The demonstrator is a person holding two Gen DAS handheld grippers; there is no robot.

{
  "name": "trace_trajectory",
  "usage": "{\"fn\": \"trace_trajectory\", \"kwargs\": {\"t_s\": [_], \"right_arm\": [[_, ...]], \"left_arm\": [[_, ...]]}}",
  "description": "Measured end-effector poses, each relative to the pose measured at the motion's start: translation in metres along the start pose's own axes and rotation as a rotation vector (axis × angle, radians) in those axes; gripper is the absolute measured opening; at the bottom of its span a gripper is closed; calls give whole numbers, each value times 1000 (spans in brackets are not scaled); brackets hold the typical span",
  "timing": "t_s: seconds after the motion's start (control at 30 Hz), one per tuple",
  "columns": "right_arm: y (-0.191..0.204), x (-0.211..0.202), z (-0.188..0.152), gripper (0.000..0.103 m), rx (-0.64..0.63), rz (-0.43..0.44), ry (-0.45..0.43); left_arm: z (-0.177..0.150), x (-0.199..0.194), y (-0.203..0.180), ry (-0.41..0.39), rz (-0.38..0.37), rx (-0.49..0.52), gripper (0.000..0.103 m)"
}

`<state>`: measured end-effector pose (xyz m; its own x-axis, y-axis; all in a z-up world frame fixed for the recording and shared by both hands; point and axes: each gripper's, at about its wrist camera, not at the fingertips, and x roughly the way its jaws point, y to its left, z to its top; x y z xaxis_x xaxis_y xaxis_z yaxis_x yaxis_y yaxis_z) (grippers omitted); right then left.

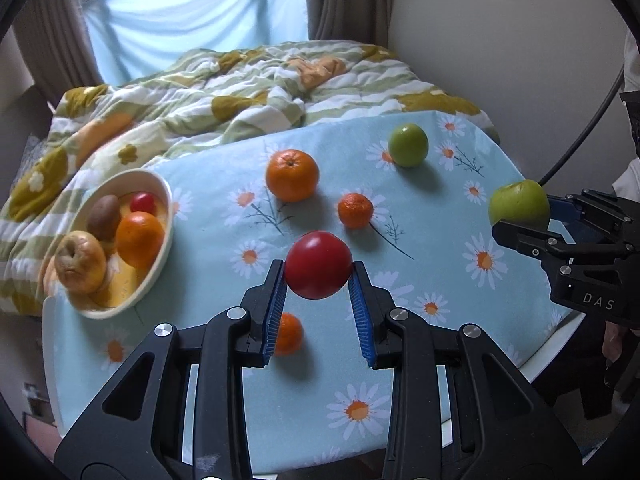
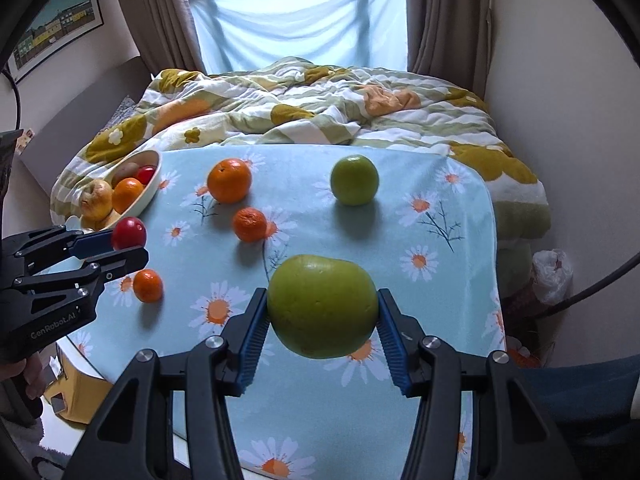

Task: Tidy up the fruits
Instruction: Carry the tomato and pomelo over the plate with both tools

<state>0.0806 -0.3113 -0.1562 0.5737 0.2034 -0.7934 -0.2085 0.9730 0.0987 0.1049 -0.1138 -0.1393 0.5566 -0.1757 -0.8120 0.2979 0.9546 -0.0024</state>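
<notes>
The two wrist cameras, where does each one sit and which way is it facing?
Left wrist: on the left tool, looking down across the table toward the bed; its fingers clamp a red fruit, right tool at the right edge.
Right wrist: on the right tool, same direction; its fingers clamp a green apple, left tool at the left edge.
Shared: bowl, oranges, second green apple.

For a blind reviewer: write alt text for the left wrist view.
The left gripper holds a red fruit above a daisy-print tablecloth. At left, a cream bowl holds several fruits; oranges and a green apple lie loose. At right, the right gripper holds another green apple.
</notes>
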Motion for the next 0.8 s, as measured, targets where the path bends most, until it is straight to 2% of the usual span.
{"fn": "trace_trajectory", "kwargs": {"t_s": [0.33,0.8], "right_arm": [[63,7,42,49,-90,75,-35],[152,47,100,49,-111,117,-29]], "left_arm": [[6,-27,72,-43,61,-77,38],[22,-21,190,-42,76,-118,38]]}}
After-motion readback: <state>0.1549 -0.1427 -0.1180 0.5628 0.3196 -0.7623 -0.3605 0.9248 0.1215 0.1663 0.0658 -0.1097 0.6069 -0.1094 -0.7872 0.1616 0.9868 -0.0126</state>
